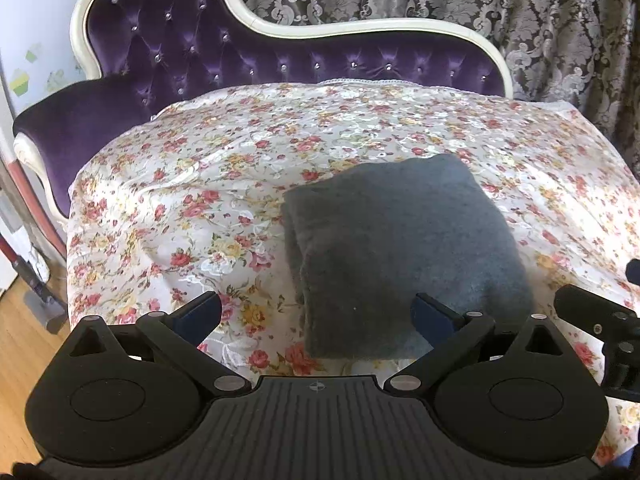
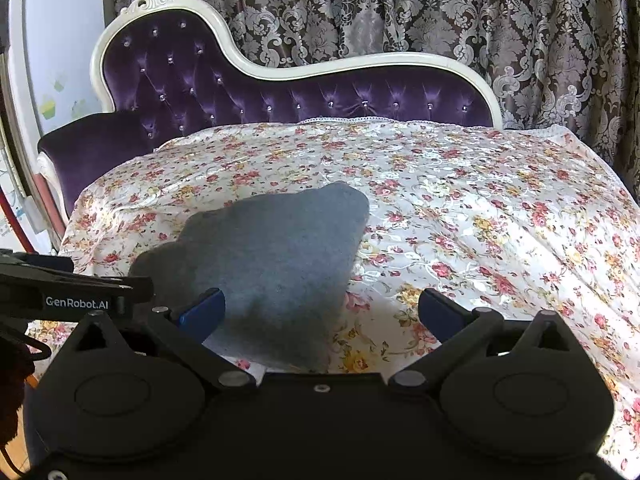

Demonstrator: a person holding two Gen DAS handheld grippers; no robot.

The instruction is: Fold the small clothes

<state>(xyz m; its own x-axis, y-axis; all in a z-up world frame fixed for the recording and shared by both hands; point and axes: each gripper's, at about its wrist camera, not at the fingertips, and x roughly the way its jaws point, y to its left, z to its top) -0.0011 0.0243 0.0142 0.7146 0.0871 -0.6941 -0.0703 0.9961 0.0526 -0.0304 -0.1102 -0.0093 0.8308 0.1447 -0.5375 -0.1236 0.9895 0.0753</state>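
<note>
A grey garment (image 1: 404, 248) lies folded into a thick rectangle on the floral sheet (image 1: 208, 184). It also shows in the right wrist view (image 2: 272, 256). My left gripper (image 1: 316, 316) is open and empty, hovering over the garment's near left edge. My right gripper (image 2: 320, 314) is open and empty, over the garment's near right edge. The right gripper's body shows at the right edge of the left wrist view (image 1: 600, 320). The left gripper's body shows at the left edge of the right wrist view (image 2: 76, 288).
The floral sheet (image 2: 480, 220) covers a purple tufted chaise (image 1: 240, 52) with a white frame. Patterned curtains (image 2: 440, 8) hang behind. Wooden floor (image 1: 20, 360) and a vacuum stick (image 1: 36, 288) are at the left.
</note>
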